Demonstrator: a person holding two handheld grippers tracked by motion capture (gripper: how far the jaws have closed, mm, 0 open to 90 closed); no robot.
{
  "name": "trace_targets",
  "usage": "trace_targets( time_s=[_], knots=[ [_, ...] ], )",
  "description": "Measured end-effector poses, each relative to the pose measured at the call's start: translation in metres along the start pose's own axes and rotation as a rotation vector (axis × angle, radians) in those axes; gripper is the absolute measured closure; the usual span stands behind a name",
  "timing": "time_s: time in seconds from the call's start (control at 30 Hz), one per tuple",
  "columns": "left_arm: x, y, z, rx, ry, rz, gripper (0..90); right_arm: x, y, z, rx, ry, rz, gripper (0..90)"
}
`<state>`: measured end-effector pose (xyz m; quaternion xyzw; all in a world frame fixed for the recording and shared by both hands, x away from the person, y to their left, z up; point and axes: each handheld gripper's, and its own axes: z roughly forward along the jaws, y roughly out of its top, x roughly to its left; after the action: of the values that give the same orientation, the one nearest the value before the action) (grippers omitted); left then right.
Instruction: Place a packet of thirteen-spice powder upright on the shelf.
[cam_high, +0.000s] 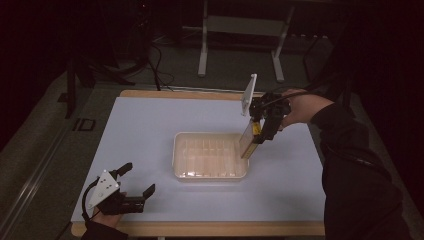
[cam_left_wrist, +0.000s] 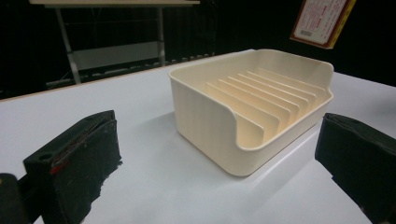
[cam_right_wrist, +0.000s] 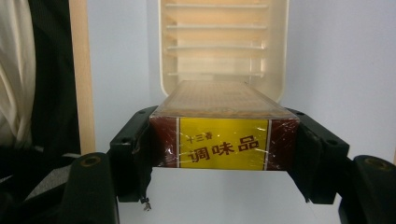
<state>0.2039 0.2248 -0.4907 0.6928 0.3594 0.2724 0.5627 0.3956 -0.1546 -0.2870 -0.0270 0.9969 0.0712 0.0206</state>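
A cream plastic rack tray (cam_high: 178, 152) with upright dividers sits in the middle of the white table. My right gripper (cam_high: 259, 134) hangs over the tray's right end, shut on a flat brown box (cam_high: 246, 141) with a yellow label, tilted steeply downward. In the right gripper view the box (cam_right_wrist: 219, 100) is clamped between both jaws, with the tray (cam_right_wrist: 275, 60) just beyond its far end. My left gripper (cam_high: 139, 178) rests at the table's front left, open and holding nothing. In the left gripper view its jaws stand wide apart, facing the tray (cam_left_wrist: 205, 102), and the box (cam_left_wrist: 322, 21) hangs at the top right.
The table's wooden front edge (cam_high: 200, 229) runs just below my left hand. A person's dark sleeve (cam_high: 360, 175) covers the right side. Beyond the table stand the metal legs of another table (cam_high: 202, 50), with cables (cam_high: 157, 70) on the floor.
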Motion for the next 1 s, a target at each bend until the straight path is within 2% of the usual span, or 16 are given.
trace_targets(
  time_s=[0.43,0.67,1.0],
  knots=[
    [0.000,0.000,0.000,-0.002,-0.004,-0.001,0.2,0.002,0.028,0.014,-0.043,0.020,-0.056,32.0],
    [0.001,0.000,0.000,-0.002,-0.005,0.001,0.2,0.000,0.044,0.022,-0.078,0.039,-0.062,32.0],
    [0.001,0.000,-0.001,-0.003,-0.006,-0.001,0.2,-0.002,0.064,0.029,-0.117,0.040,-0.082,32.0]
  ],
)
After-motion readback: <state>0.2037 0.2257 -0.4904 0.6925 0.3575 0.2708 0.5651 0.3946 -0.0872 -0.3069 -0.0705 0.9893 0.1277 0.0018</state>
